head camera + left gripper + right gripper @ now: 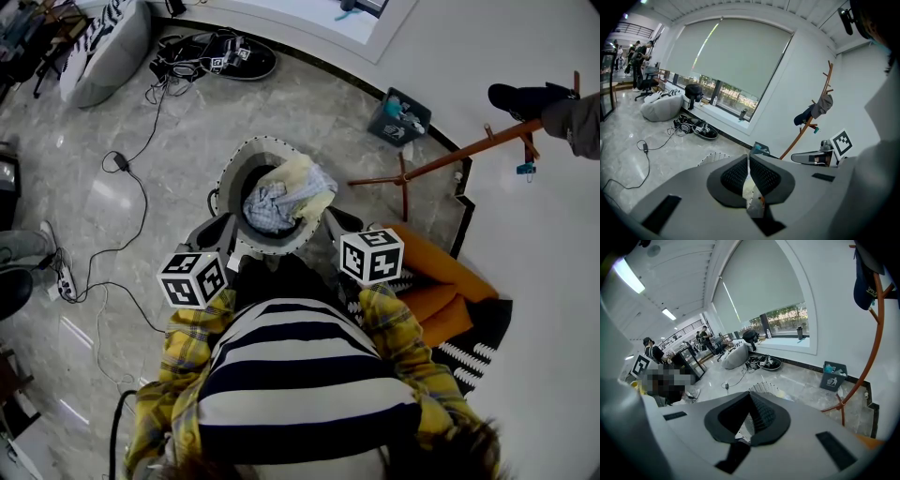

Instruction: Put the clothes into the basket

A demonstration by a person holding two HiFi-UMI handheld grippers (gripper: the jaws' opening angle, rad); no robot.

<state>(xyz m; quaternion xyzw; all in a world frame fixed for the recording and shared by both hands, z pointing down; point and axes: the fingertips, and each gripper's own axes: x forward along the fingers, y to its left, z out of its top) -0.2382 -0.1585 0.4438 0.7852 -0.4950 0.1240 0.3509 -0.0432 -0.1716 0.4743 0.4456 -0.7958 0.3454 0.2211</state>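
Note:
A round white mesh basket [251, 150] stands on the marble floor just in front of me. Inside it lie a blue-and-white checked cloth [267, 208] and a pale yellow cloth [305, 183]. My left gripper [223, 227] hangs by the basket's near left rim and my right gripper [335, 218] by its near right rim. In the left gripper view the gripper [749, 180] is shut, with only a thin pale sliver showing in the slit; the basket [712, 157] peeks past it. The right gripper [749, 416] is shut too, and the basket [765, 389] lies beyond it. Nothing is held.
An orange-brown wooden coat stand [441, 161] leans at the right, beside a small blue-grey bin [401, 116]. An orange cushion [436, 281] lies near my right arm. Black shoes [220, 56], a grey beanbag [103, 42] and a cable [131, 178] lie at the left.

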